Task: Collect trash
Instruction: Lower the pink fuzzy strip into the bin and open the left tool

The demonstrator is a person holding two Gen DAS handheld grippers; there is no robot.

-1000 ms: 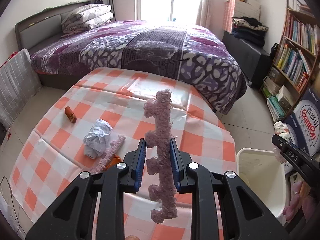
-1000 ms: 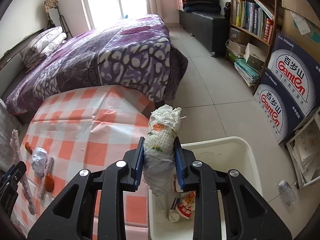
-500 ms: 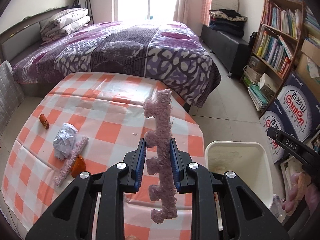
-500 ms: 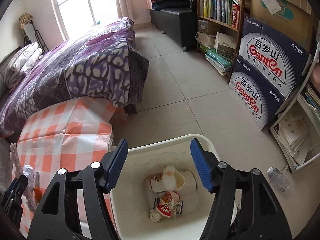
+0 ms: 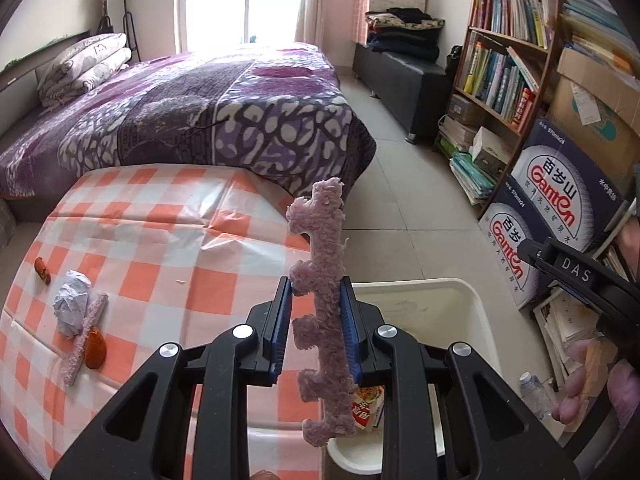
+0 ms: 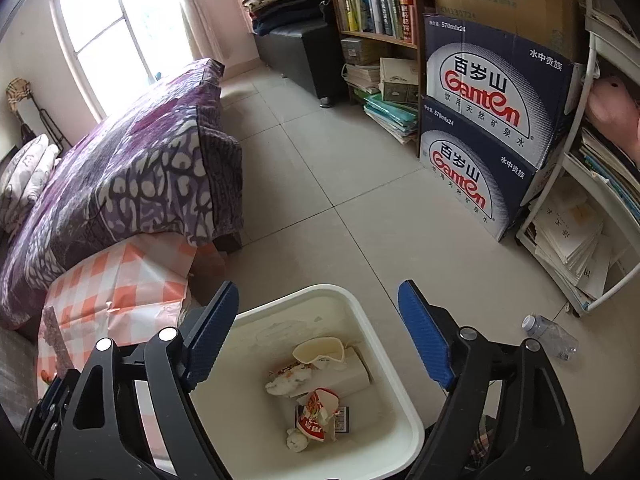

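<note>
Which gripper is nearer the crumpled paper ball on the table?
Left. The left gripper, shut on the pink fuzzy strip, is at the table's bin-side edge, the paper ball off to its left. The right gripper hangs open over the white bin, off the table.

The fuzzy strip is pale pink-lilac, and the claw pads are blue on black arms. The worktop cloth is checked orange and white; the trash bin is cream-white. The bedspread is purple — blotched white (with a darker band). The water cartons are navy with red lettering.
</note>
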